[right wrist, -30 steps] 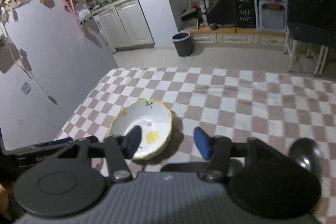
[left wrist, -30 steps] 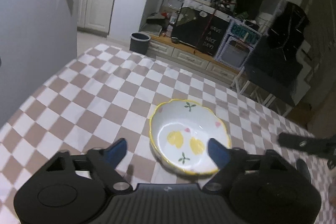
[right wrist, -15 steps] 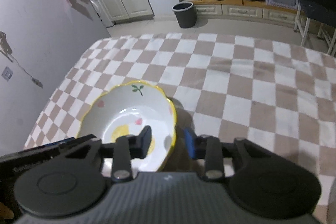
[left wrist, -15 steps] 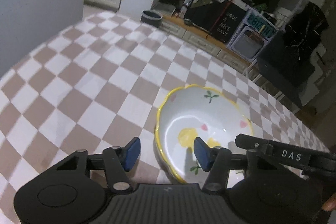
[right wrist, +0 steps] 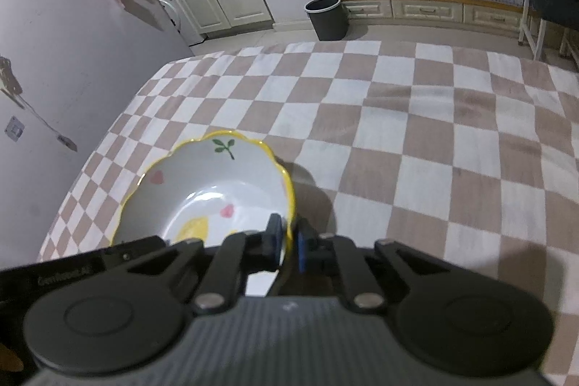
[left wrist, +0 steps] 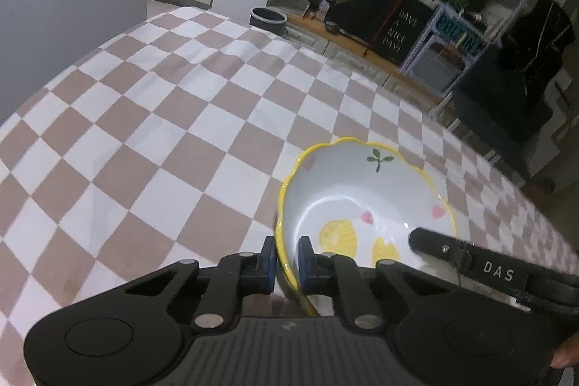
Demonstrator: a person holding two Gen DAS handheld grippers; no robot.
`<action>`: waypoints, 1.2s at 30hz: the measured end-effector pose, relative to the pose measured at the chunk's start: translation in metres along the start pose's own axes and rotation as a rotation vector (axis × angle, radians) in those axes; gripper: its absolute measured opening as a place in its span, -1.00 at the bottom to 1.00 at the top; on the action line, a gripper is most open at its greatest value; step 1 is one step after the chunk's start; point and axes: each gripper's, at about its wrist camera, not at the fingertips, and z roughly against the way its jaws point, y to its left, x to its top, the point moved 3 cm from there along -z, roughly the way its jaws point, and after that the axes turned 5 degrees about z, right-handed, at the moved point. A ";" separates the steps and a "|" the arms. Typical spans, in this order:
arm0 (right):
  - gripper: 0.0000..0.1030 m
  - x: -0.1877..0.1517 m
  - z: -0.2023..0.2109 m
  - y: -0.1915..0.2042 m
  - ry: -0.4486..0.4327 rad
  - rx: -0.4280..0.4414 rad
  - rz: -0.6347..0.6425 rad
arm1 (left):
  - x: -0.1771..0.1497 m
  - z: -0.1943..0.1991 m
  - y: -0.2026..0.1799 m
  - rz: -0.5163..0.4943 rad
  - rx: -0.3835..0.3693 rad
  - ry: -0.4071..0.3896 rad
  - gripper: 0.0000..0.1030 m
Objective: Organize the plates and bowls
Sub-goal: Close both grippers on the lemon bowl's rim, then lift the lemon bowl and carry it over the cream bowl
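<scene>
A white bowl (left wrist: 365, 205) with a wavy yellow rim and lemon pictures sits on the counter (left wrist: 163, 118), which has a brown and white checked cloth on it. Two tools hold it at once. The left tool (left wrist: 287, 261) pinches the near left side of the rim, with one blue pad (left wrist: 268, 259) outside the wall and the other inside. The right tool (right wrist: 287, 243) pinches the near right side the same way, one pad in the bowl and one out. Both tools are squeezed narrow on the thin wall. The bowl lies just ahead of both tools, between them, so neither hand is nearer. I think the next move is a lift, and both sides must rise together or the bowl will tip. No plates or other bowls are in sight.
</scene>
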 end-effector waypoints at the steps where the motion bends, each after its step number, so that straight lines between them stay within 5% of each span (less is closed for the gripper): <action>1: -0.80 -0.001 0.002 0.001 -0.003 -0.003 0.009 | 0.000 0.001 -0.002 -0.012 0.008 0.003 -0.75; 19: -0.81 -0.021 0.111 0.006 -0.098 -0.025 -0.050 | -0.025 0.092 -0.047 -0.157 -0.083 -0.073 -0.76; 36: -0.81 -0.135 0.269 0.003 -0.182 -0.115 -0.163 | -0.127 0.199 -0.111 -0.458 -0.255 -0.113 -0.76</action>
